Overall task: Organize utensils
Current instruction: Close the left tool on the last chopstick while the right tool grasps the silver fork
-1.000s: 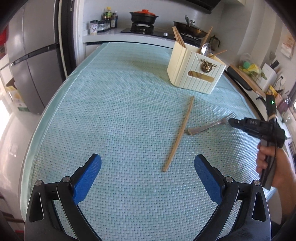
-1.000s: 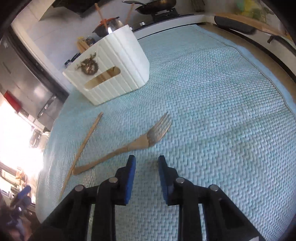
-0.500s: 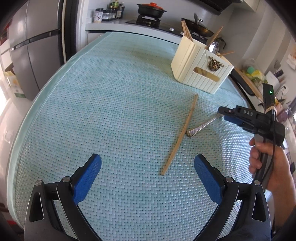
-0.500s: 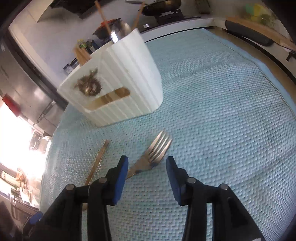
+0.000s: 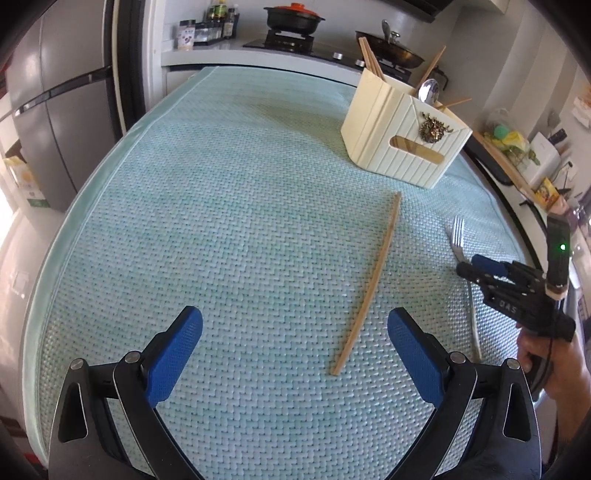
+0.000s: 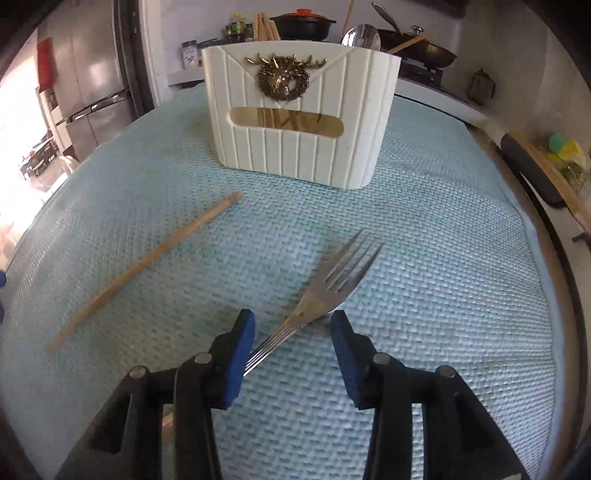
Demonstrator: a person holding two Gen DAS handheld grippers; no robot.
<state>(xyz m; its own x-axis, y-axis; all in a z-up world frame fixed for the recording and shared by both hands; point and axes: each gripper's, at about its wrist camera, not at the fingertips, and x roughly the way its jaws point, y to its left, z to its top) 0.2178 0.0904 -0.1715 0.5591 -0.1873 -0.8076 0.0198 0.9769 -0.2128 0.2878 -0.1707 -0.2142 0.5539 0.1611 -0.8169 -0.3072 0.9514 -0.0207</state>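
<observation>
A steel fork (image 6: pixel 332 280) lies on the teal woven mat (image 6: pixel 443 258), tines toward the cream utensil holder (image 6: pixel 299 122). My right gripper (image 6: pixel 292 321) is open and low over the fork's neck. The handle runs back under the left pad and neither pad presses on it. A single wooden chopstick (image 6: pixel 147 266) lies to the left of the fork. My left gripper (image 5: pixel 295 325) hangs wide open and holds nothing, with the chopstick (image 5: pixel 373 280) just ahead of its right finger. From there the right gripper (image 5: pixel 469 266) shows at the right edge over the fork (image 5: pixel 458 232).
The holder (image 5: pixel 402 136) has chopsticks and a spoon (image 5: pixel 428 90) standing in it. Behind the table are a stove with a red-lidded pot (image 5: pixel 293 16) and a wok. A fridge (image 5: pixel 55 110) stands at the left. A hand (image 5: pixel 554 365) holds the right gripper near the mat's right edge.
The right gripper's jaws went from nearly shut to open. It rolled to face the holder squarely and moved forward over the fork, so its pads now flank the neck. The left gripper stayed open.
</observation>
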